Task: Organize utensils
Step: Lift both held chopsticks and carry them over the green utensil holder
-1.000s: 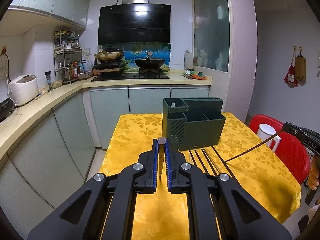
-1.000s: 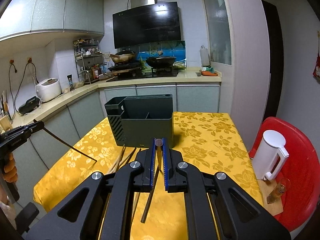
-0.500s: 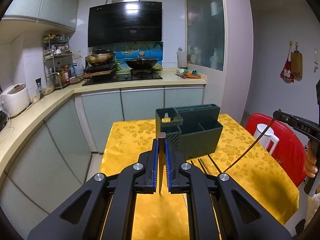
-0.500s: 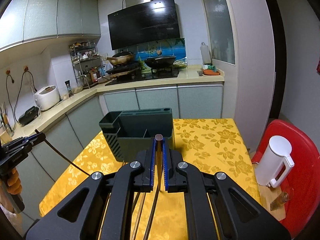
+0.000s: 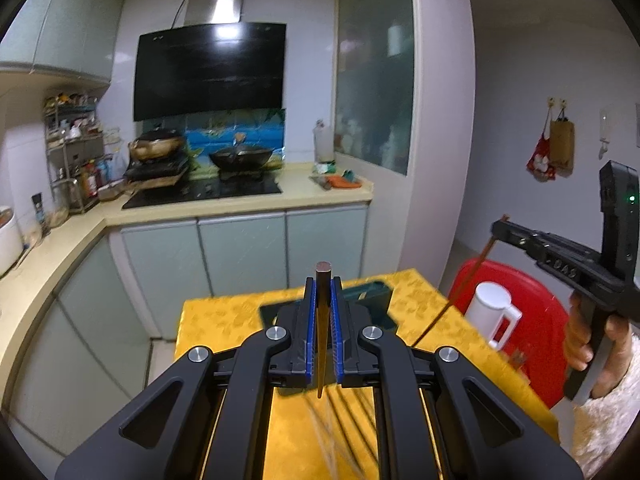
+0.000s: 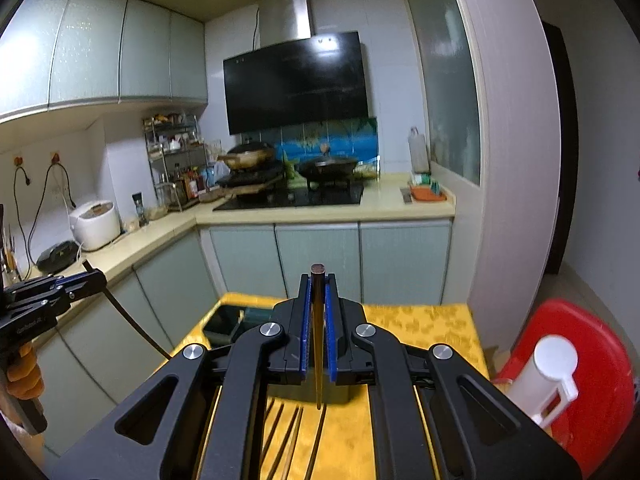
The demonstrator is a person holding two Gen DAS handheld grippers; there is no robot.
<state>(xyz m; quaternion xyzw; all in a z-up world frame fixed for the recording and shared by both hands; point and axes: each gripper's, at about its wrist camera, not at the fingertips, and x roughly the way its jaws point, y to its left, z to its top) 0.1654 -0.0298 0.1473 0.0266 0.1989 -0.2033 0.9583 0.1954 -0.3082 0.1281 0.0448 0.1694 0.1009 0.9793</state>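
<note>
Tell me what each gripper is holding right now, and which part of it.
Each holds one chopstick near its thick top end: left gripper grips the left chopstick, right gripper the right chopstick. Tips hang free.

We see one dark brown chopstick point(image 5: 322, 332) upright between blue pads, round butt end on top, tip hanging free above the cloth. A second chopstick point(image 6: 317, 340) hangs the same way, also clear of the cloth. Loose chopsticks point(image 6: 294, 436) lie side by side on the yellow cloth, just in front of the holder point(image 6: 226, 322). The holder is dark green, upright, with open compartments; its contents cannot be made out.
</note>
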